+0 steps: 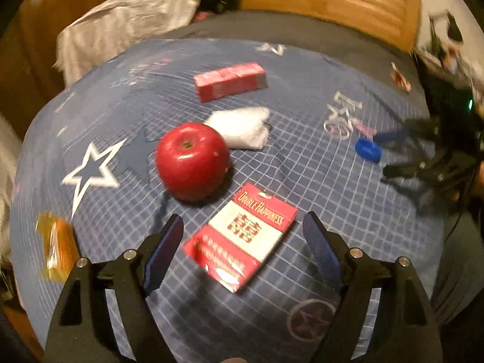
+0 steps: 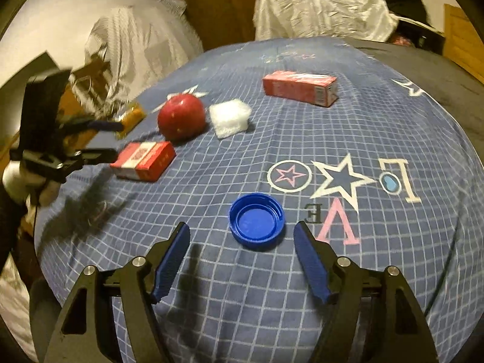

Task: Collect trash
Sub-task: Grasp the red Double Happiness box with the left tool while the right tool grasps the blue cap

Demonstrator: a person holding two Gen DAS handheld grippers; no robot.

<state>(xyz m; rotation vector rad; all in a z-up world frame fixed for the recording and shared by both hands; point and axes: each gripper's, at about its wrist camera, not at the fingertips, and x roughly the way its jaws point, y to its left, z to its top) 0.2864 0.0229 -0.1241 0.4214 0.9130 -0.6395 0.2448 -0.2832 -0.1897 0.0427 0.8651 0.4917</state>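
Note:
A red and white cigarette pack (image 1: 242, 236) lies flat on the blue checked bedcover (image 1: 332, 181), between the fingers of my left gripper (image 1: 243, 216). Its jaws stand open, with a gap on each side of the pack. In the right wrist view a blue bottle cap (image 2: 257, 220) rests hollow side up between the tips of my right gripper (image 2: 241, 224), which is open and not touching it. Further back lie a white foam piece (image 1: 242, 127), a long red carton (image 1: 230, 80) and an orange wrapper (image 1: 57, 245).
A red apple (image 1: 192, 160) sits just beyond the pack, touching the foam piece. A crumpled white plastic bag (image 2: 320, 9) stands behind the bed's far edge. A small wrapper (image 1: 400, 77) lies on the grey sheet. A wooden headboard (image 1: 332, 0) borders the bed.

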